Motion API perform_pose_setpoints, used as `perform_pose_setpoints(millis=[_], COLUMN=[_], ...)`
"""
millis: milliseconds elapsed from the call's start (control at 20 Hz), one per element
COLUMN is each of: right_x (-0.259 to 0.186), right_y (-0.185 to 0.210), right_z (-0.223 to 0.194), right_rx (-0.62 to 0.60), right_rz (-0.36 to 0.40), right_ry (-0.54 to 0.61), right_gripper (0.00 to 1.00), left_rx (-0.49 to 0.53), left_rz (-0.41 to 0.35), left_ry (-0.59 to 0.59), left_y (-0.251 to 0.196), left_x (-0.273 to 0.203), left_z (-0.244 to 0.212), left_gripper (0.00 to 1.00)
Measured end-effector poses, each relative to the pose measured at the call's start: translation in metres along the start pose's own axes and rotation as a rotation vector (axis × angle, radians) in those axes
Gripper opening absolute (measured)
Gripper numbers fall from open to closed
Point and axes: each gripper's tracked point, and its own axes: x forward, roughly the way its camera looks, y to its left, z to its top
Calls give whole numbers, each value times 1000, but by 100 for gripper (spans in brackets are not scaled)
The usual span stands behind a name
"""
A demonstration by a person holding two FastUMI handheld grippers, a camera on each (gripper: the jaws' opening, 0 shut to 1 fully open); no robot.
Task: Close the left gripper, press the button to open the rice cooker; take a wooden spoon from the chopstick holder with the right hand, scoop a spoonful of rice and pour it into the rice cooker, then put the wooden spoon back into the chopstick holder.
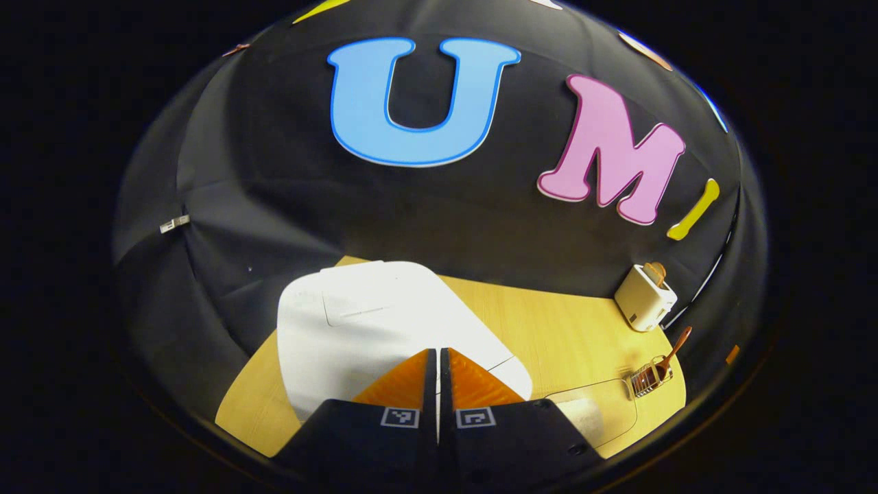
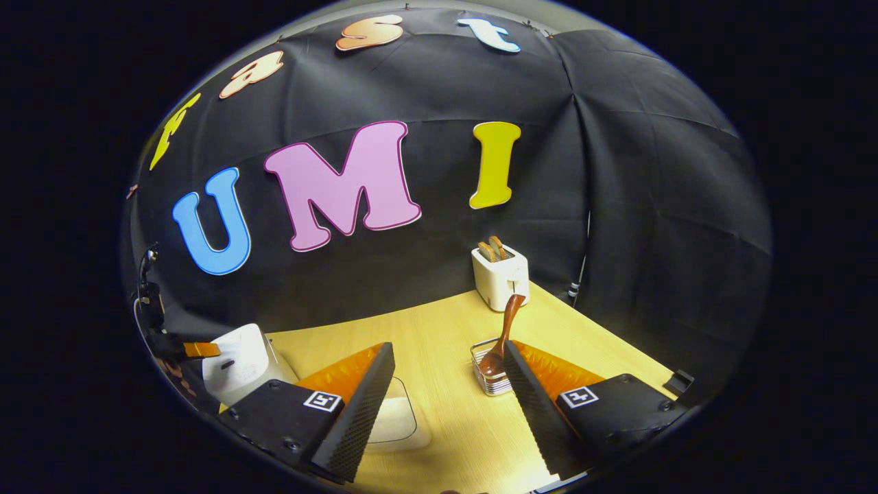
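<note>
My left gripper [image 1: 437,357], fingers pressed together and empty, hovered over the rice cooker [image 1: 370,322] at lower centre; right gripper [image 2: 449,384] gaped wide, empty. A misaimed press could slide off the lid.

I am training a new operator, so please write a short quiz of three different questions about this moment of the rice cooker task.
1. True or false: the rice cooker lid is already open.
2. Where is the wooden spoon now? A) in the chopstick holder B) in the right gripper C) lying on the table
3. Fill in: the left gripper has its fingers ____.

Key: 1 false, the lid is down. 2 A, the spoon stands in the holder; the right gripper is open and empty. 3 closed.
</note>
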Motion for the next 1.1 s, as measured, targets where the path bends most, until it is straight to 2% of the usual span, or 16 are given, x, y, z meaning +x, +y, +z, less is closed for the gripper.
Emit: perform_pose_setpoints(millis=[250, 500, 750, 1100], right_x=[-5, -7, -9, -22], right_y=[-6, 1, 13, 27], right_z=[-5, -7, -16, -20], right_rx=[19, 27, 23, -4], right_rz=[-8, 13, 36, 35], right_ry=[16, 29, 57, 55], right_gripper=[99, 99, 99, 99], left_rx=[-34, -55, -29, -40], left_rz=[22, 16, 25, -8], left_ry=[63, 74, 126, 74], left_y=[12, 11, 11, 11], left_x=[16, 16, 15, 10], left_z=[-17, -21, -28, -18], left_gripper=[5, 6, 6, 6])
